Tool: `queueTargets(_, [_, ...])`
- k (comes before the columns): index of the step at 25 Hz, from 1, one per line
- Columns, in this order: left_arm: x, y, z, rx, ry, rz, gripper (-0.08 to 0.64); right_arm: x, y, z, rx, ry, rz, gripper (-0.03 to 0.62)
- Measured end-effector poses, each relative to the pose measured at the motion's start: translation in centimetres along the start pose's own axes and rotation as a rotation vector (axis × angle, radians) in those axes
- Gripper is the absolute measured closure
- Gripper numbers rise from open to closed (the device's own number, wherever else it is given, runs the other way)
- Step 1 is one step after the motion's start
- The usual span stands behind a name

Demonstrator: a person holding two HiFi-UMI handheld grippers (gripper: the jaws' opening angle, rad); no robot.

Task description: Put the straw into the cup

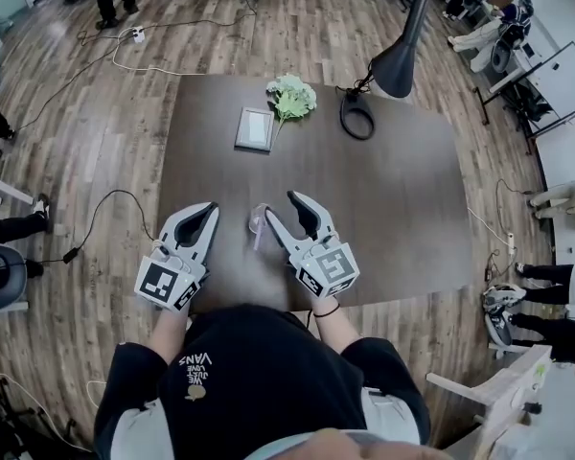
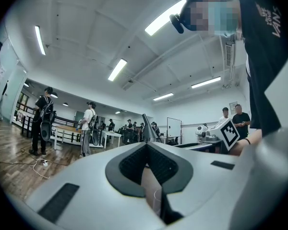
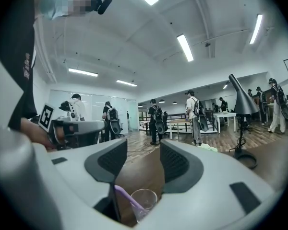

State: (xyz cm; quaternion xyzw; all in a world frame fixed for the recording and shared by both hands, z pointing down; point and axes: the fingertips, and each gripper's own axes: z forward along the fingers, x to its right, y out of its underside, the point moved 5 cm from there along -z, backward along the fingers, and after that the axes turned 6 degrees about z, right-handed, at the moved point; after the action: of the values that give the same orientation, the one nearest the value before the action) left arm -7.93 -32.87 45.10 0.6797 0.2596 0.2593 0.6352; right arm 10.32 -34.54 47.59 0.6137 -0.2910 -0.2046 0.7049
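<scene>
A clear plastic cup [image 1: 258,221] stands on the dark brown table [image 1: 393,190] between my two grippers, with a purple straw [image 1: 257,235] leaning in it. My right gripper [image 1: 280,205] is open, its left finger right beside the cup. In the right gripper view the cup [image 3: 145,201] and straw [image 3: 126,197] sit low between the spread jaws of the gripper [image 3: 143,157], and neither pad touches them. My left gripper [image 1: 211,208] rests to the cup's left with its tips together and nothing in them. The left gripper view shows that gripper [image 2: 146,145] shut.
At the table's far side lie a small grey frame [image 1: 255,128], a bunch of pale green flowers [image 1: 290,97] and a black desk lamp [image 1: 399,62] with a ring base [image 1: 356,118]. Cables cross the wooden floor [image 1: 96,113]. People stand around the room.
</scene>
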Motion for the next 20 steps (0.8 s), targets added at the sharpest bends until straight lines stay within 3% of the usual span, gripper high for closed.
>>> queueTargets(6, [0.5, -0.2, 0.3, 0.001, 0.006, -0.002, 0.552, -0.9, -1.1, -1.0, -0.015, -0.037, -0.023, 0.403])
queueTargets(8, [0.7, -0.2, 0.3, 0.003, 0.006, -0.001, 0.552, -1.2, -1.4, -1.5, -0.012, -0.035, -0.033, 0.546])
queueTargets(9, [0.8, -0.2, 0.3, 0.004, 0.006, -0.001, 0.552, -1.2, -1.4, -1.8, -0.015, -0.033, -0.034, 0.559])
queueTargets(20, [1.0, -0.6, 0.2, 0.016, 0.003, 0.001, 0.552, -1.8, -3.3, -3.0, 0.007, -0.021, -0.052, 0.575])
